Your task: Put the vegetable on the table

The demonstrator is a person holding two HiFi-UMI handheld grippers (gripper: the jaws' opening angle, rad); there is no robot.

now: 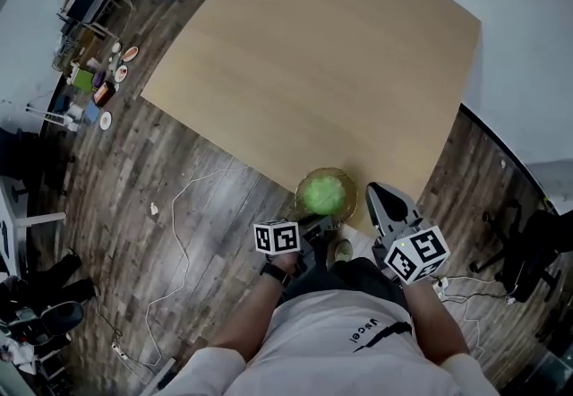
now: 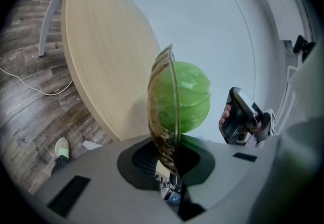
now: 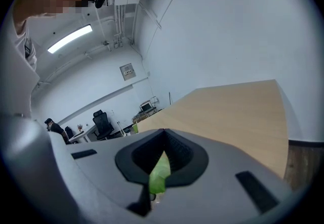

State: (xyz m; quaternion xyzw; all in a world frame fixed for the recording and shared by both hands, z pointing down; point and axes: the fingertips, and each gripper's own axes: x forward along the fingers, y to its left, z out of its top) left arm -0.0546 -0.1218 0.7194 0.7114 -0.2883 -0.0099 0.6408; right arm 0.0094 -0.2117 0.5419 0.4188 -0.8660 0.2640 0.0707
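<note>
A green cabbage [image 1: 323, 195] sits in a clear brownish bowl [image 1: 304, 189] held over the near edge of the wooden table [image 1: 313, 54]. My left gripper [image 1: 313, 226] is shut on the bowl's rim; in the left gripper view the bowl [image 2: 163, 111] stands edge-on between the jaws with the cabbage [image 2: 195, 96] bulging to its right. My right gripper [image 1: 377, 195] hovers just right of the bowl, apart from it, jaws together. In the right gripper view a thin green leaf scrap [image 3: 159, 176] is pinched between the jaws of that gripper [image 3: 160, 167].
Wood floor lies around the table, with a white cable [image 1: 179, 233] to the left and small dishes and clutter [image 1: 103, 81] at the far left. An office chair [image 1: 528, 251] stands at the right. The person's shoe [image 2: 62, 148] is below the bowl.
</note>
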